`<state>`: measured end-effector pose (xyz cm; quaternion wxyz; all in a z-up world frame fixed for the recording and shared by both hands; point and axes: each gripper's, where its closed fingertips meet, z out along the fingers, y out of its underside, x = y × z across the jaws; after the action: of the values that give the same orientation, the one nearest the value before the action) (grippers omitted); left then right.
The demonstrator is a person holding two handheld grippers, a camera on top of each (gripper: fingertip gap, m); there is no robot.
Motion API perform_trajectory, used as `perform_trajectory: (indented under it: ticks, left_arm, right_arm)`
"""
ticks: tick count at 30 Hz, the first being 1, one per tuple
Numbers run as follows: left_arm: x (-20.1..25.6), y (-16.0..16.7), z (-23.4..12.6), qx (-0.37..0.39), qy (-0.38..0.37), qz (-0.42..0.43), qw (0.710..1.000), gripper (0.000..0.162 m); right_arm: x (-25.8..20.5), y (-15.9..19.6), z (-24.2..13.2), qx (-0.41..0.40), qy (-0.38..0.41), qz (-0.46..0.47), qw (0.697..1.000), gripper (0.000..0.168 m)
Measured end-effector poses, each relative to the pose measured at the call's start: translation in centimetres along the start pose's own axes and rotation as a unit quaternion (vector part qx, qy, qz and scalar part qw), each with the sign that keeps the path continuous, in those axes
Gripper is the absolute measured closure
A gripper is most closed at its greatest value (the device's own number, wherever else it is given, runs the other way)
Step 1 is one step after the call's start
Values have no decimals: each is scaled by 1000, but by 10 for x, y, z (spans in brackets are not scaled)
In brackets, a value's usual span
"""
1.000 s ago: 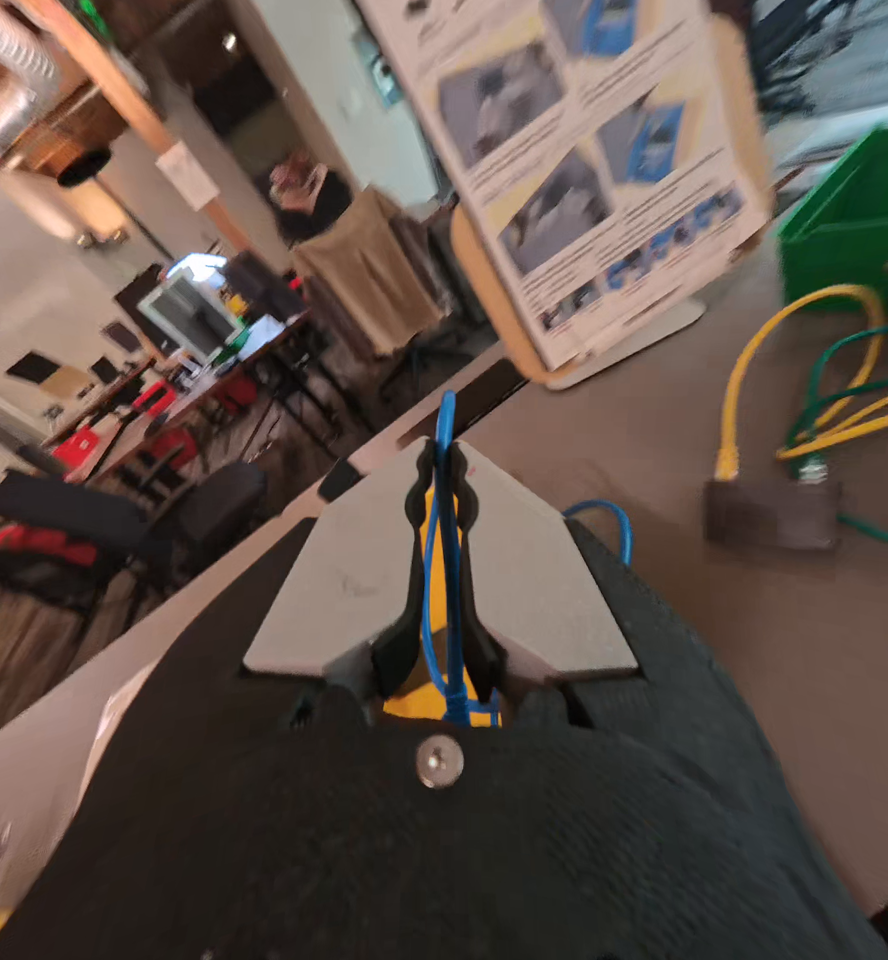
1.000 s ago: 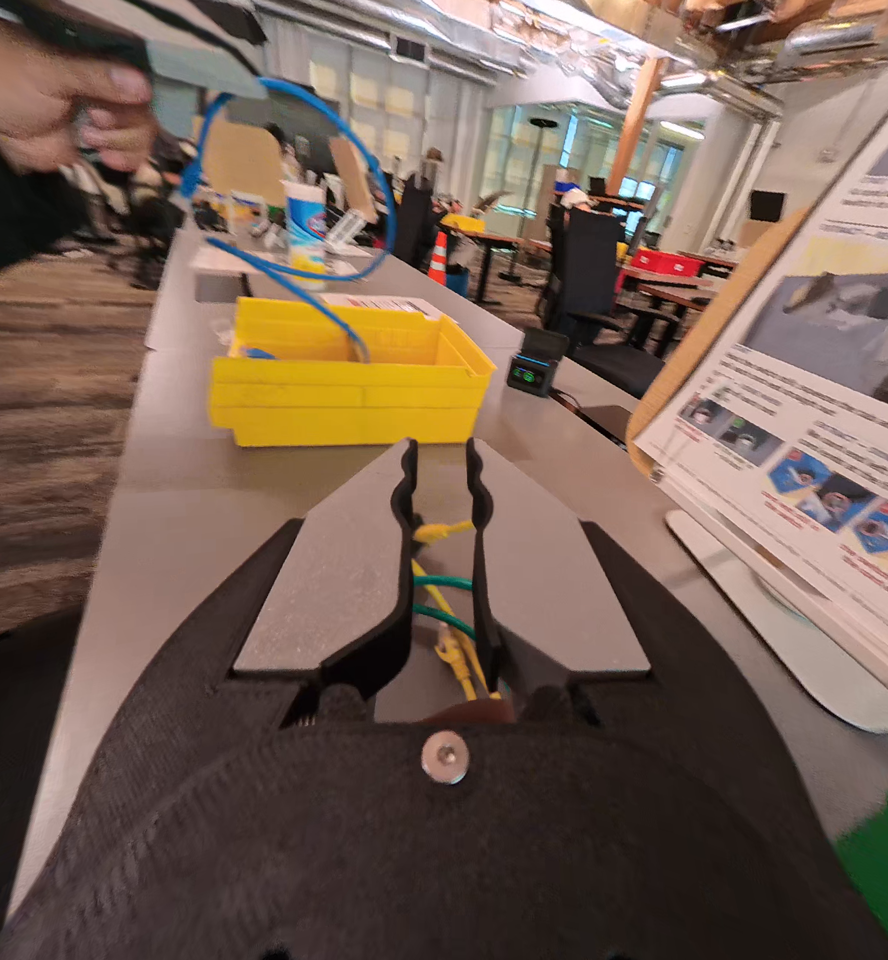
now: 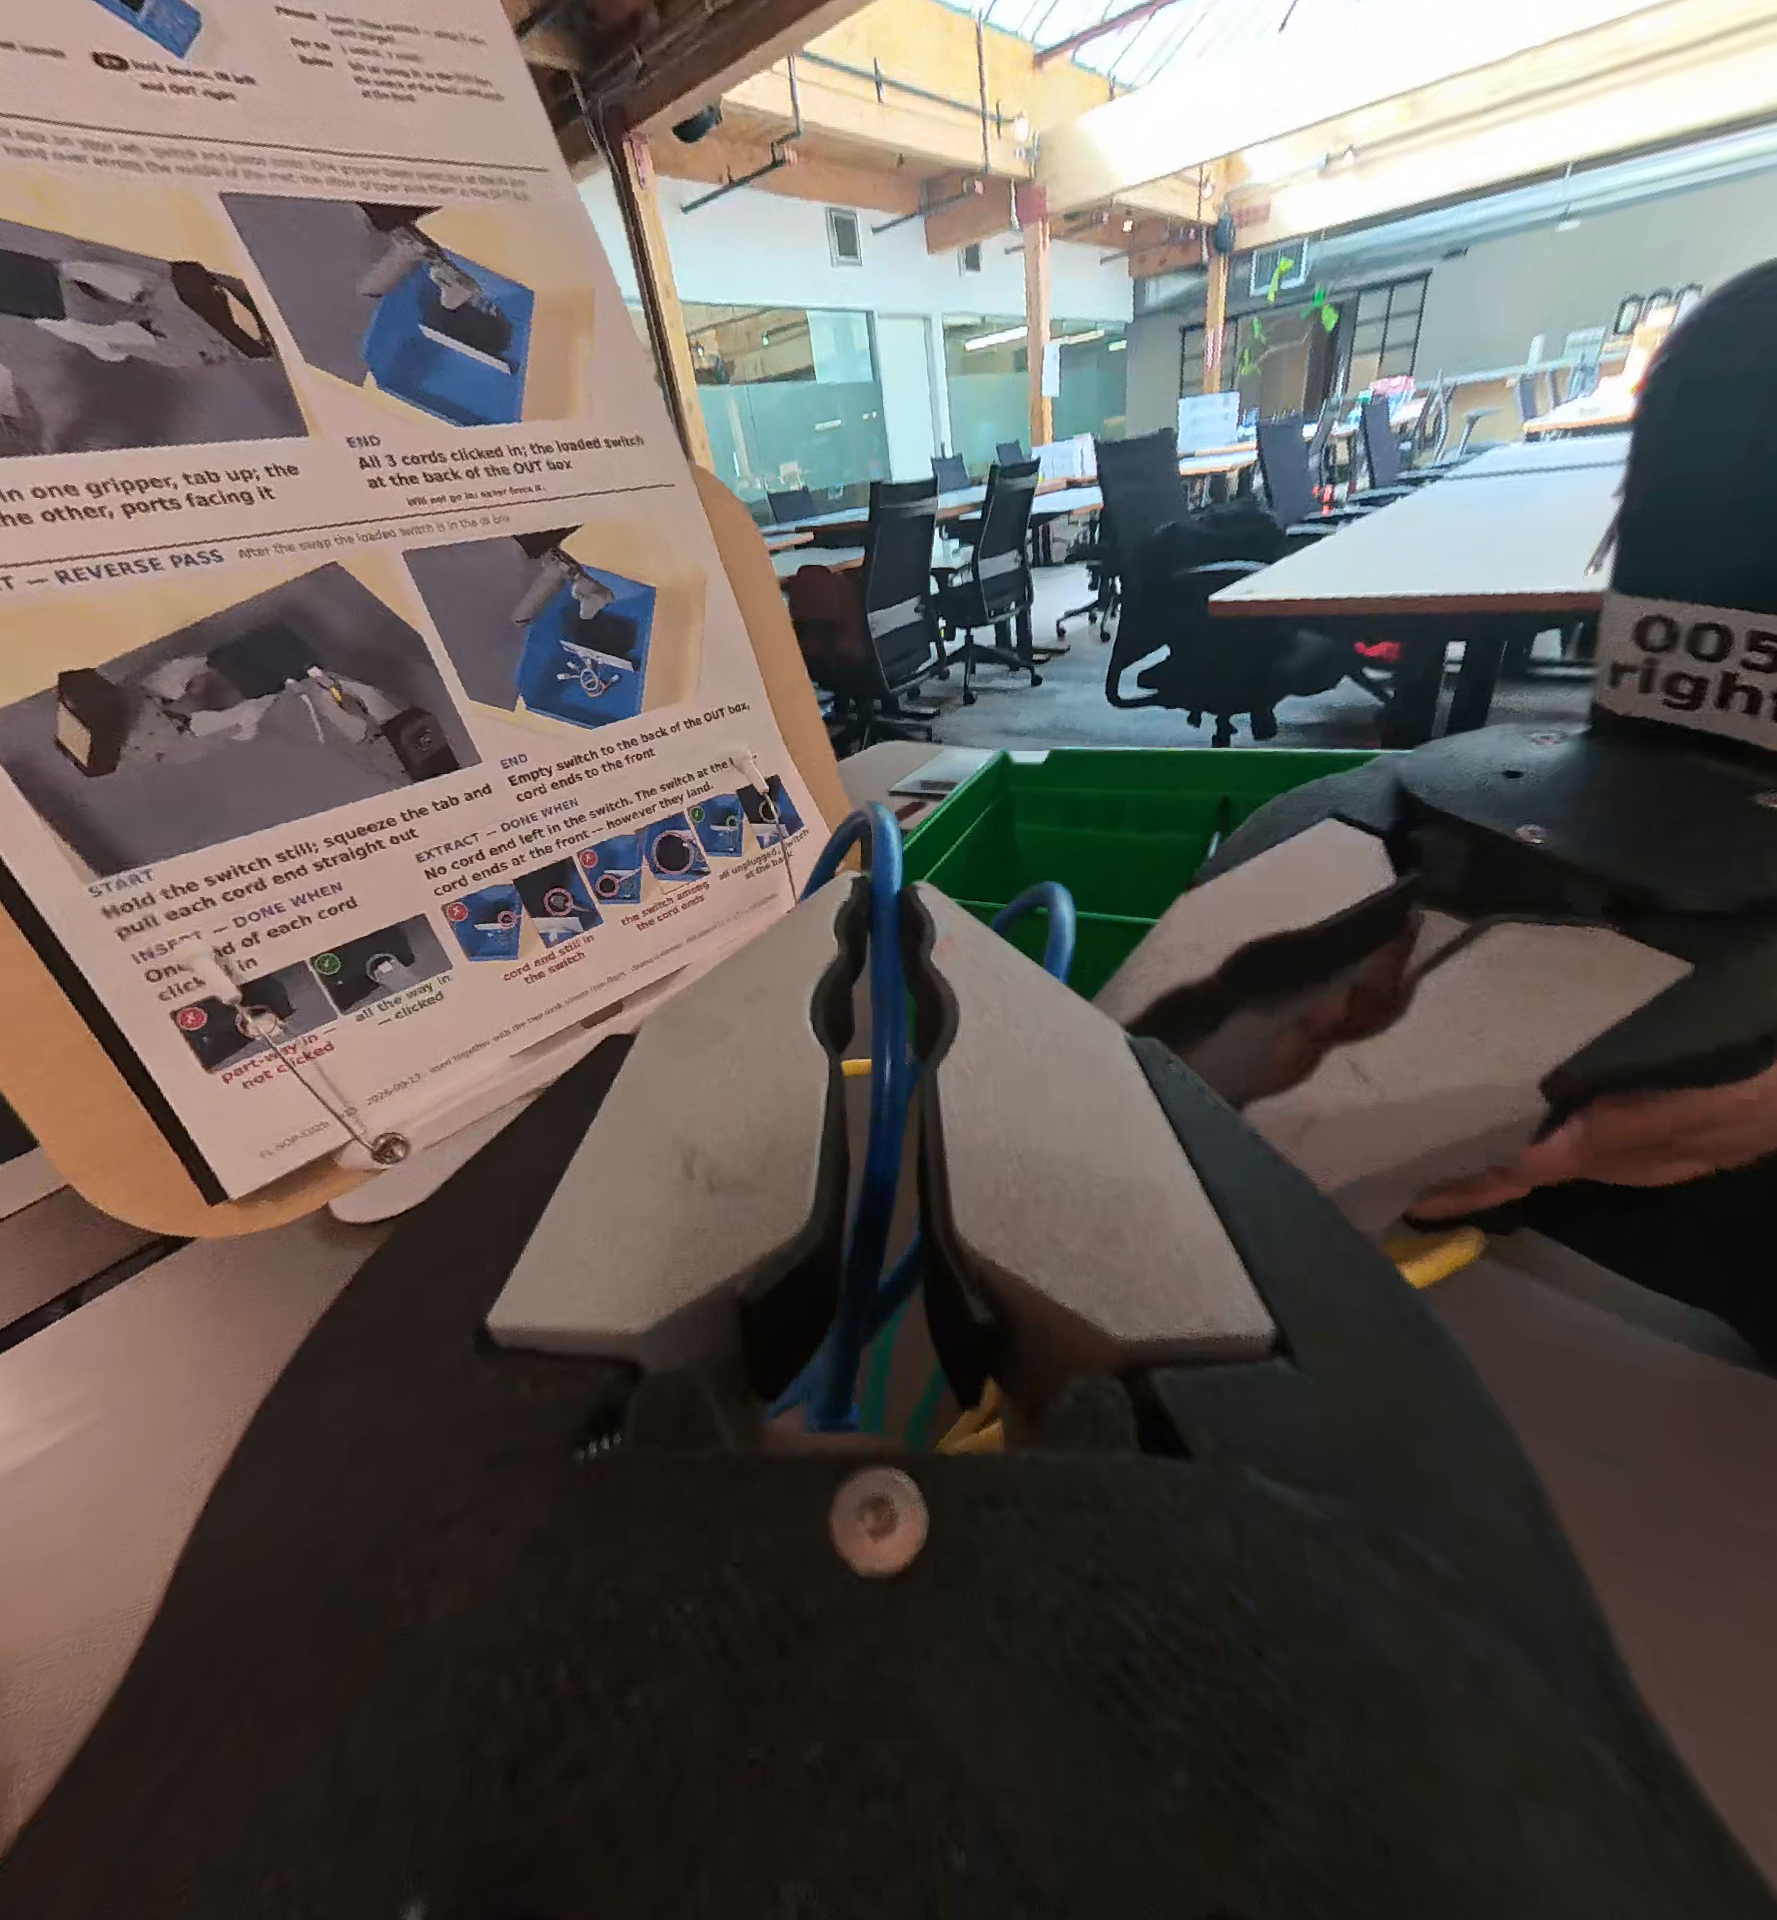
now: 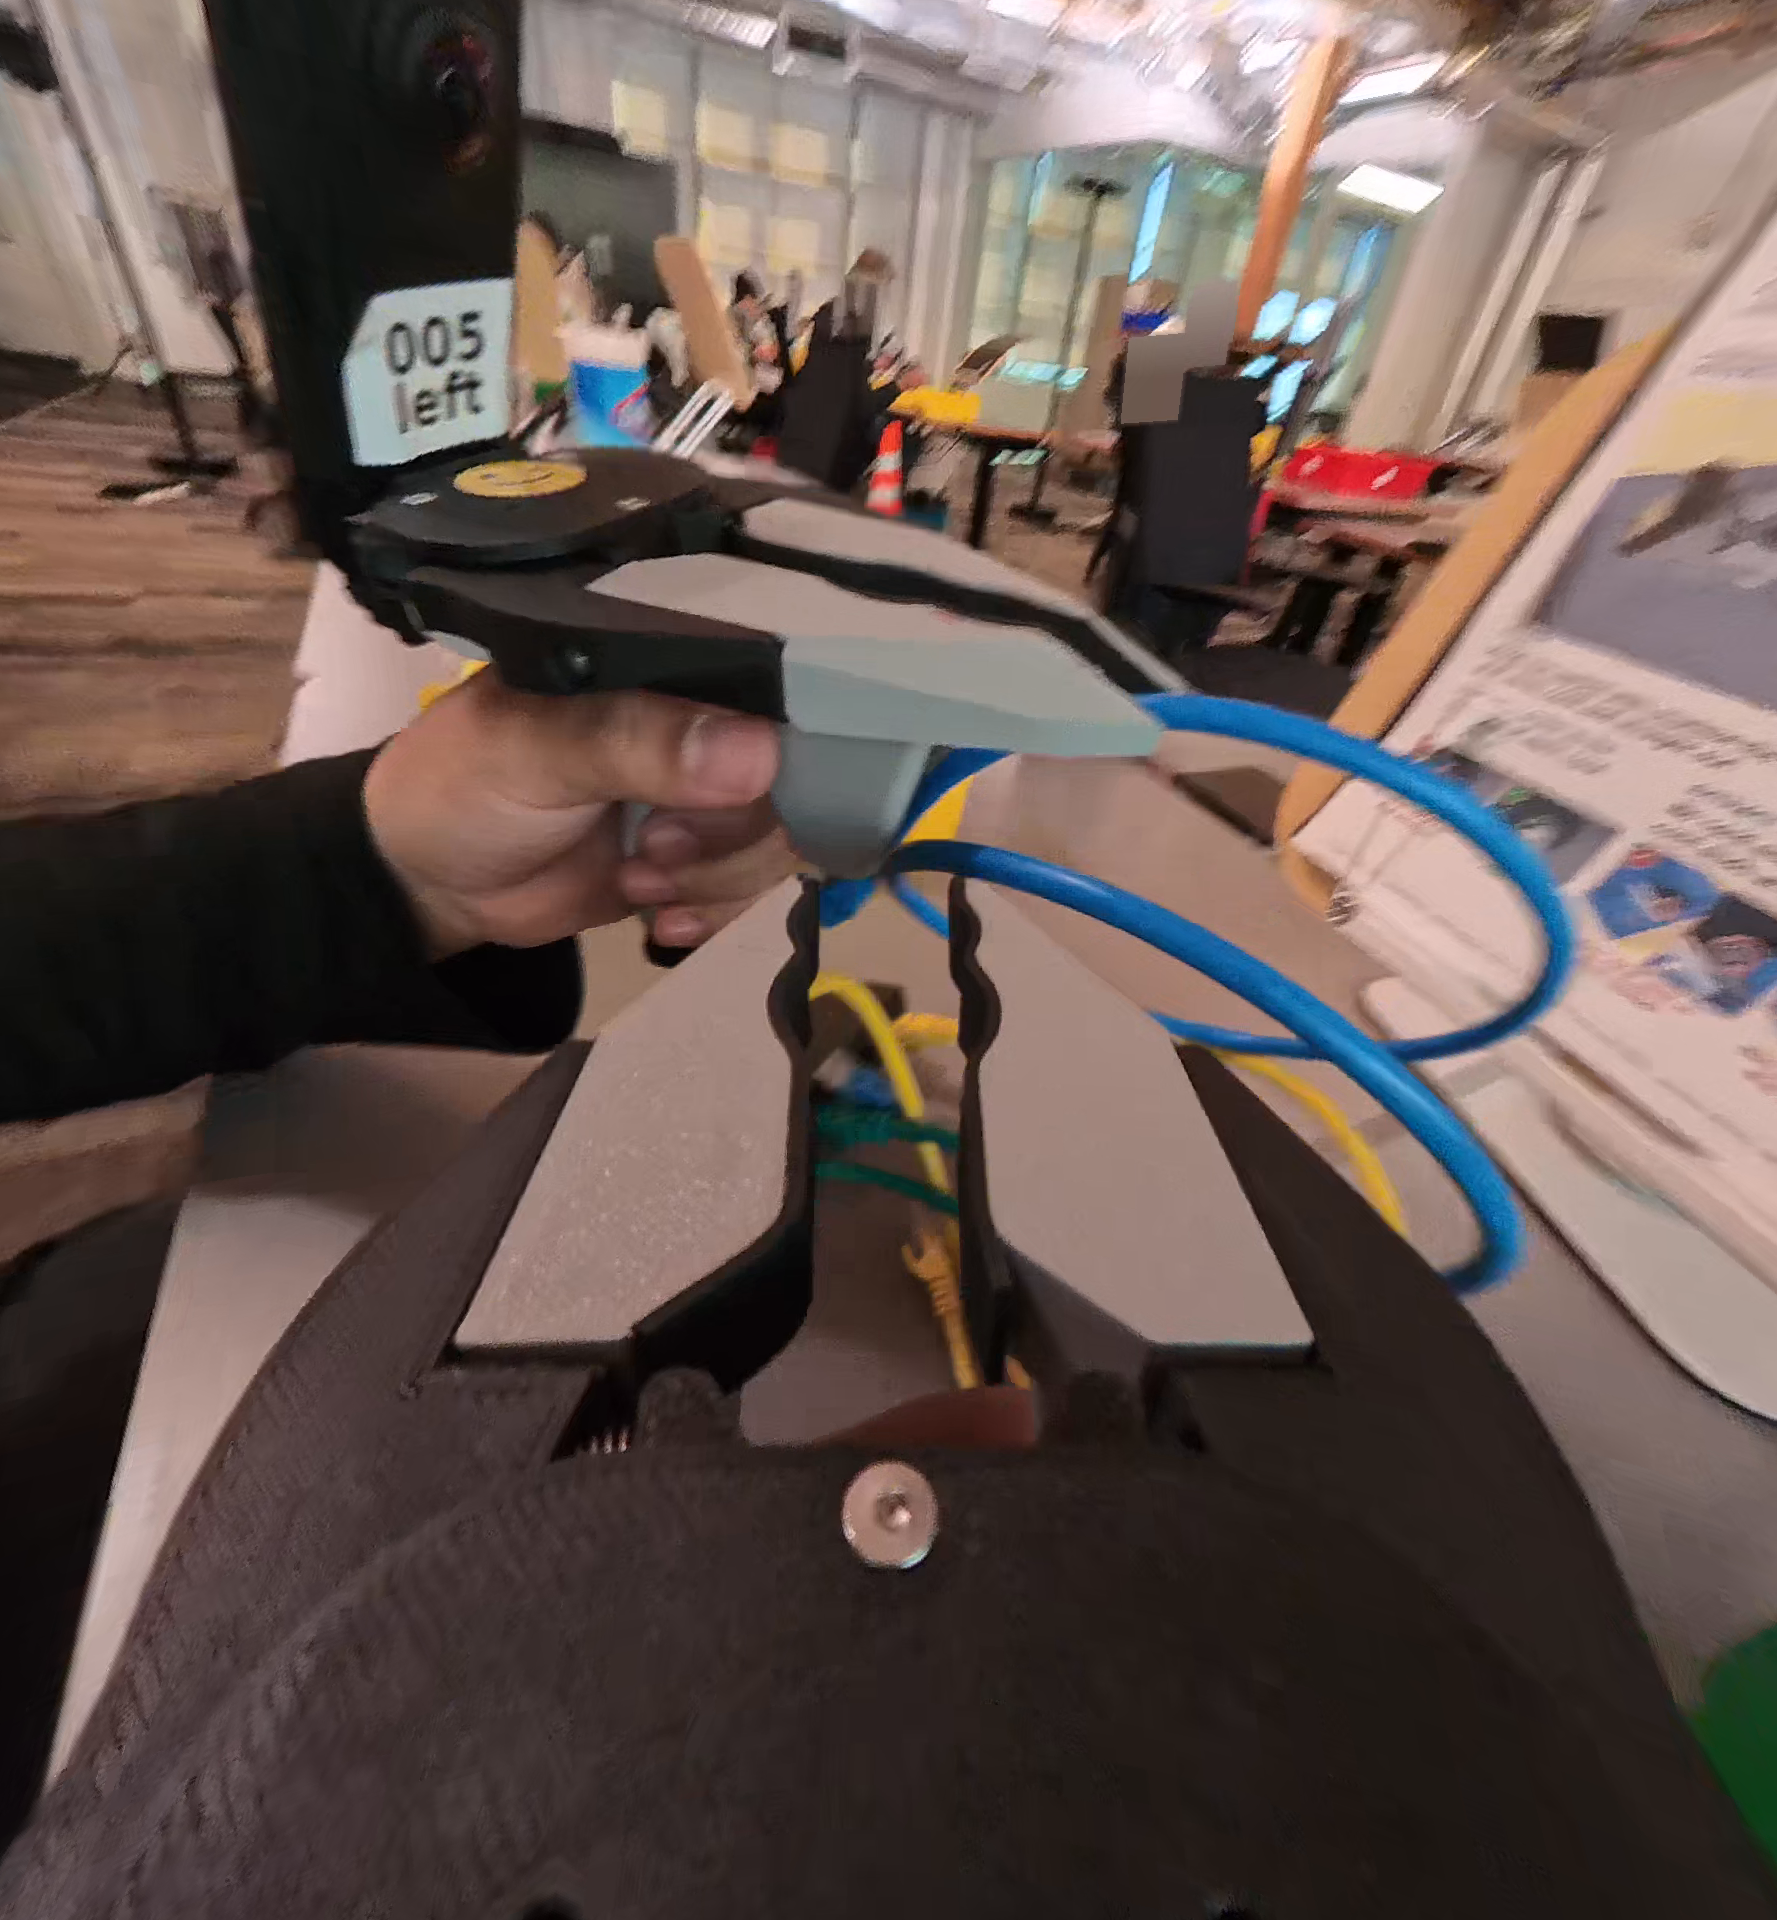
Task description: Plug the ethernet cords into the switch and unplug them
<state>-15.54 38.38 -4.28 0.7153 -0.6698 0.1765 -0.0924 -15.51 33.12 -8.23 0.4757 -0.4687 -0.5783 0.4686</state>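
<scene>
— Fingers (image 3: pixel 718 1143) of the left gripper (image 3: pixel 884 935), left wrist view first?
— Clenched on a thin blue ethernet cord (image 3: pixel 889 1049), running up between them and arching over just past the tips.
— Beyond them?
— A green plastic bin (image 3: pixel 1071 831) on the grey desk (image 3: pixel 84 1455). To the left, a printed instruction sheet on a wooden board (image 3: pixel 344 623), leaning back. To the right, the right gripper (image 3: pixel 1190 1034), carried by the right hand (image 3: pixel 1642 1132) and raised off the desk, closed on something dark. Too blurred there to name.
— And in the right wrist view?
— Right fingers (image 4: pixel 655 1143) set a little apart, grasping a small dark brown switch box (image 4: pixel 894 1408) seated deep near their base. Meeting the box, a yellow cord (image 4: pixel 941 1288) with its plug. Crossing above that, a green cord (image 4: pixel 884 1132).
— The blue one here?
— Pinched in the left gripper just beyond the right fingertips, carried by the left hand (image 4: pixel 510 831) in a black sleeve. Two wide loops swinging out to the right, close to the board's white stand base (image 4: pixel 1642 1299). Plug end not clear enough to place.
</scene>
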Motion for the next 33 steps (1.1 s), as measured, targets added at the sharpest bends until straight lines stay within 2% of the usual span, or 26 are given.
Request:
perform_trajectory:
  ticks: [3, 5, 6, 10, 15, 19, 26, 27, 28, 31, 33]
  left_arm:
    - [7, 15, -6, 46, 22, -15, 999, 158]
    - [18, 4, -12, 51, 62, -16, 997, 158]
    - [15, 1, -15, 68, 55, -8, 996, 158]
    - [15, 8, -15, 51, 95, -77, 991, 158]
    - [18, 1, -20, 66, 122, -98, 985, 158]
    - [17, 4, -16, 64, 107, -90, 988, 158]
    - [11, 5, -17, 82, 98, -100, 987, 157]
    - [8, 5, -19, 83, 95, -105, 987, 151]
    - [4, 5, -20, 82, 92, -112, 986, 144]
    - [-3, 6, -22, 74, 92, -128, 985, 144]
    - [-8, 14, -20, 56, 81, -125, 987, 136]
  right_arm:
    - [-4, 21, 10, -52, -10, 2, 999, 147]
    - [-1, 24, 14, -59, 5, -5, 998, 147]
    - [-1, 21, 15, -49, 11, -9, 999, 146]
    - [-3, 13, 18, -23, 14, -10, 1000, 141]
    - [-11, 6, 18, 4, -18, 19, 1000, 143]
    - [-13, 6, 18, 8, -32, 40, 999, 137]
    - [-8, 8, 15, -5, -41, 50, 998, 163]
    - [-4, 6, 12, 2, -31, 49, 998, 166]
    - [-1, 3, 9, 11, -26, 48, 998, 166]
    - [10, -3, -1, 31, -10, 54, 998, 166]
    - [15, -7, -7, 41, -1, 49, 998, 166]
